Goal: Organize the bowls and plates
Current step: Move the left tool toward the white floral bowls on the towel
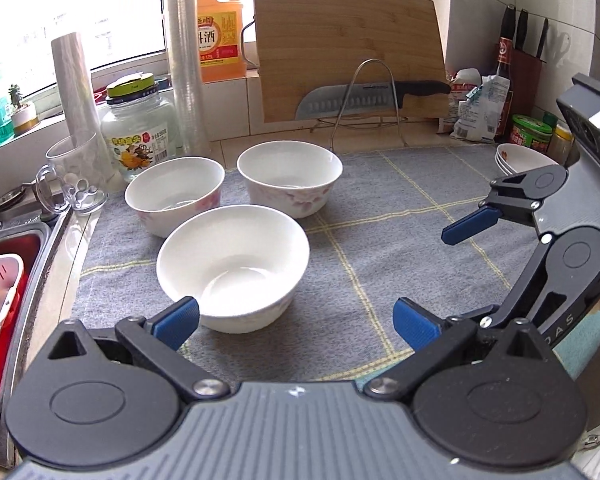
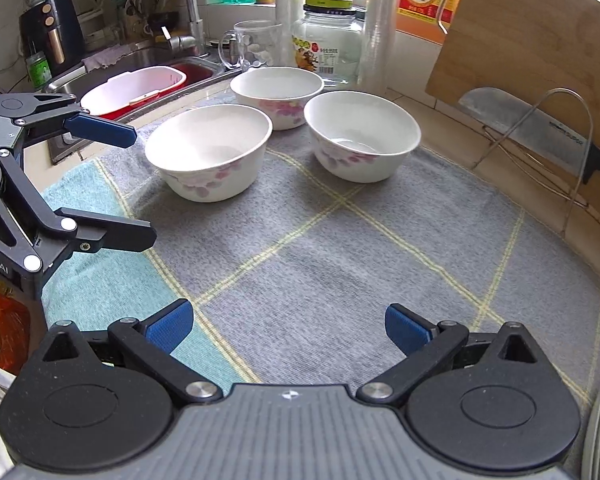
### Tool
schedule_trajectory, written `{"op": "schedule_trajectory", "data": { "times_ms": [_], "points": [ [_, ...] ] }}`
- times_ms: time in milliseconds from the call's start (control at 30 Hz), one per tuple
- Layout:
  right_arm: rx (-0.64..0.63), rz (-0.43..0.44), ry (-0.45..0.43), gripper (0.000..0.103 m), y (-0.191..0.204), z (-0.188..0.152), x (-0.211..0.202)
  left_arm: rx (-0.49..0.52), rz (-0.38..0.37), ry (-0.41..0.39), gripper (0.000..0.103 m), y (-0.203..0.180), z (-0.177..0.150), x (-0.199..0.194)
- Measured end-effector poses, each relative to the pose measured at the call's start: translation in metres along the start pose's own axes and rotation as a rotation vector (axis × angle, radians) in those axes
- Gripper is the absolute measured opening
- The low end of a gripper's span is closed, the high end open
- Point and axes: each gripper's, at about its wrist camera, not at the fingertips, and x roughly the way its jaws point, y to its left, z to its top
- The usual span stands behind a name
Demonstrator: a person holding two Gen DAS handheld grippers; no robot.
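Grey checked mat (image 1: 380, 216) covers the counter; all three task bowls sit on its sink-side half, upright, empty, apart from each other.

Near bowl (image 1: 233, 266) is closest to the left gripper (image 1: 296, 322), just ahead of its left pad. Left bowl (image 1: 175, 195) and back bowl (image 1: 290, 176) stand behind it, toward the jar (image 1: 140, 136) and cup stack (image 1: 186, 64).

Handling, by judgement: glazed ceramic, so stiff, fairly heavy for a two-finger pinch, slick, and chips if knocked. No handles. Best hold is the rim, one pad inside and one outside the wall, pinched firmly; lift straight up. Walls look thin enough for the pads. Nesting one into another needs a gentle set-down.

Both claws are spread wide and hold nothing. Right gripper (image 2: 288, 328) hovers over bare mat, well apart from the bowls.

View differences:
- Left wrist view shows a small stack of dishes (image 1: 520, 158) at the far right edge of the mat, beside condiment jars; right view lacks it.
- Right wrist view shows the floral print on the bowls' sides, the sink (image 2: 148, 60) with tap and a pink basin (image 2: 132, 88), and a pale curved edge at lower right, maybe plates, cannot tell.
- Each view shows the other gripper from the side, jaws apart.
- Cutting board (image 1: 352, 48) and knife (image 1: 372, 98) appear in both.
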Motion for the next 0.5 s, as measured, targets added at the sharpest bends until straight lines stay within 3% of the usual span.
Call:
{"op": "schedule_trajectory", "data": {
  "times_ms": [500],
  "points": [
    [-0.027, 0.016, 0.015, 0.103, 0.050, 0.030, 0.060, 0.036, -0.018, 0.001, 0.102, 0.055, 0.001, 0.008]
  ]
}}
